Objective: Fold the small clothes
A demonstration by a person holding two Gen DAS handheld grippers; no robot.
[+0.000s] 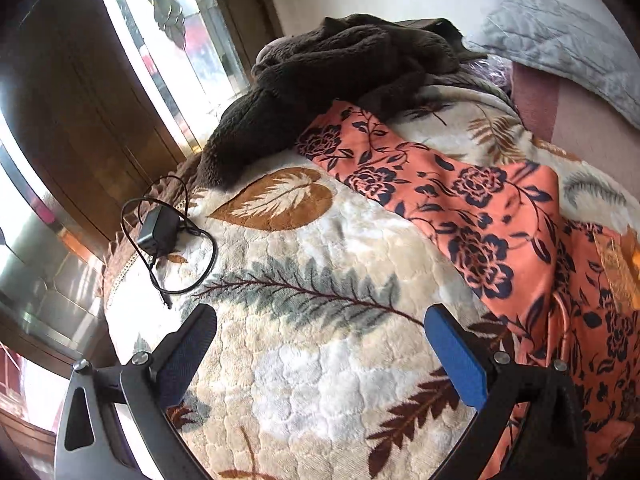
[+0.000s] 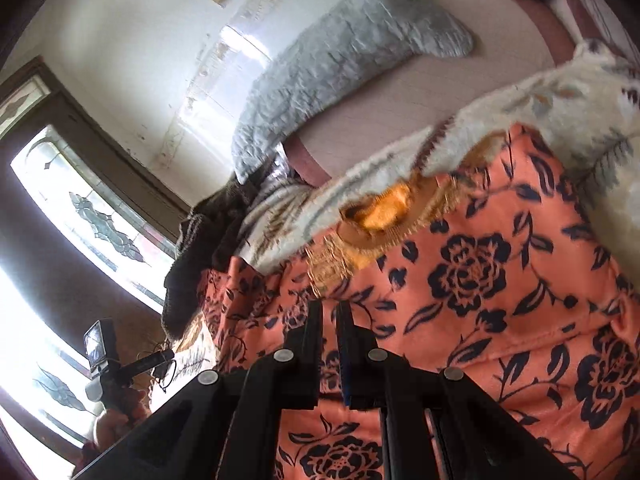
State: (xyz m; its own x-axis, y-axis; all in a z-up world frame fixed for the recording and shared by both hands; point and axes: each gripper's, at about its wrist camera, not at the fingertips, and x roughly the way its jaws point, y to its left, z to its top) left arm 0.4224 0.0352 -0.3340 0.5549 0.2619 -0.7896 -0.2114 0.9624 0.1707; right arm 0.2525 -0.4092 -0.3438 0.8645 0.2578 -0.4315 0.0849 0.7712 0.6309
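An orange garment with dark blue flowers (image 1: 500, 208) lies spread across the leaf-patterned fleece blanket (image 1: 320, 380) on the bed. Its yellow neckline with gold trim (image 2: 380, 212) shows in the right wrist view. My left gripper (image 1: 320, 314) hovers open over bare blanket, left of the garment, with nothing between its blue pads. My right gripper (image 2: 332, 306) is shut, its fingers almost touching, low over the orange garment (image 2: 500, 280) with a fold of its cloth apparently pinched at the tips.
A dark brown fleece (image 1: 340, 68) is heaped at the far side of the bed. A black charger with its cable (image 1: 158, 230) lies near the left edge. A grey quilted pillow (image 1: 560, 36) rests against the wall. A hand (image 2: 116, 424) holds the other gripper by the window.
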